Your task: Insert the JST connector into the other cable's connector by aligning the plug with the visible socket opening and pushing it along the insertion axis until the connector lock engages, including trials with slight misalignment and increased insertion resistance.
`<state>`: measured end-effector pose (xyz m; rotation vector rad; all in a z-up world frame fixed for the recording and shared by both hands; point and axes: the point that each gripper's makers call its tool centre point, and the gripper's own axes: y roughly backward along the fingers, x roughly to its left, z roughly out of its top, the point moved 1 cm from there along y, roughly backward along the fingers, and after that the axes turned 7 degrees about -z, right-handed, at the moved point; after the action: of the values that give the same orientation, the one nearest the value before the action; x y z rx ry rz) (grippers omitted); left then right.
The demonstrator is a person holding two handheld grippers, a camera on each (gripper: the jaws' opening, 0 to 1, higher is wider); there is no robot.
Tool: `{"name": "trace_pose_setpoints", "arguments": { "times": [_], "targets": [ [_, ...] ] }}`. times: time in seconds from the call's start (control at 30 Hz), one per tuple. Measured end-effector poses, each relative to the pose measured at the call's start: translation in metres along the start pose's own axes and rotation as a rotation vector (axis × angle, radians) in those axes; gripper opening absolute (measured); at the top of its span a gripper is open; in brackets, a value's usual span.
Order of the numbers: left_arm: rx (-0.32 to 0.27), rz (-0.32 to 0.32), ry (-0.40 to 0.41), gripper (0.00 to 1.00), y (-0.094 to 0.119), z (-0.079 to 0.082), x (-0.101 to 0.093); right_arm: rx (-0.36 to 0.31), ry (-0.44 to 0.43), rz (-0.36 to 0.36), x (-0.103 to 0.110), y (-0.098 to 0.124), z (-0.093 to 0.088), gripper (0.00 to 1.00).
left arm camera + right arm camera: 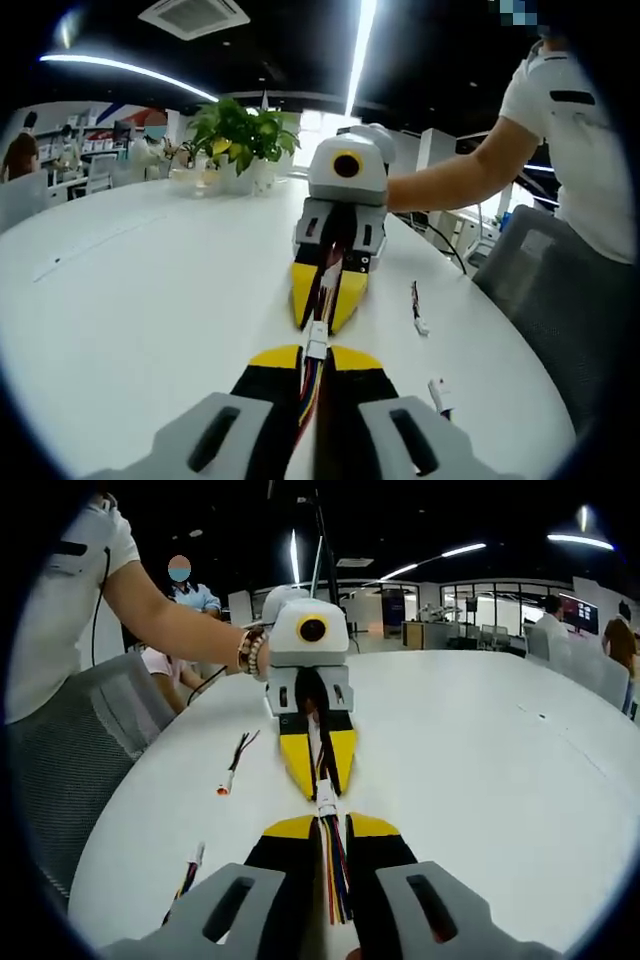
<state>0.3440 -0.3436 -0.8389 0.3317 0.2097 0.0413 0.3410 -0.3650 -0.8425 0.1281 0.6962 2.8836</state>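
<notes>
The left gripper (pixel 316 356) has two black jaws capped with yellow wedge-shaped tips, rising from pale grey moulded plastic mounts that each carry a dark oblong slot. The right gripper (pixel 330 826) is built alike, with black jaws, yellow tips and light grey slotted mounts. The person wears a white short-sleeved polo shirt (pixel 575 140) with a black stripe on the sleeve, and a beaded bracelet (pixel 249 651) at the wrist.
</notes>
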Motion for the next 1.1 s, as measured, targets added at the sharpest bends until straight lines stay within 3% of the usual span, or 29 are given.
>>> {"name": "trace_pose_setpoints", "arguments": {
  "times": [0.43,0.8,1.1],
  "targets": [
    [0.001,0.034,0.016,0.18,0.006,0.003,0.001,-0.006,-0.034,-0.018,-0.002,0.002,0.005,0.15],
    [-0.085,0.093,0.017,0.24,0.027,0.029,-0.001,-0.031,-0.019,-0.05,0.0,0.019,0.022,0.18],
    [-0.125,0.132,-0.014,0.25,0.039,0.048,-0.015,-0.043,0.02,-0.073,0.011,0.035,0.038,0.18]
  ]
}}
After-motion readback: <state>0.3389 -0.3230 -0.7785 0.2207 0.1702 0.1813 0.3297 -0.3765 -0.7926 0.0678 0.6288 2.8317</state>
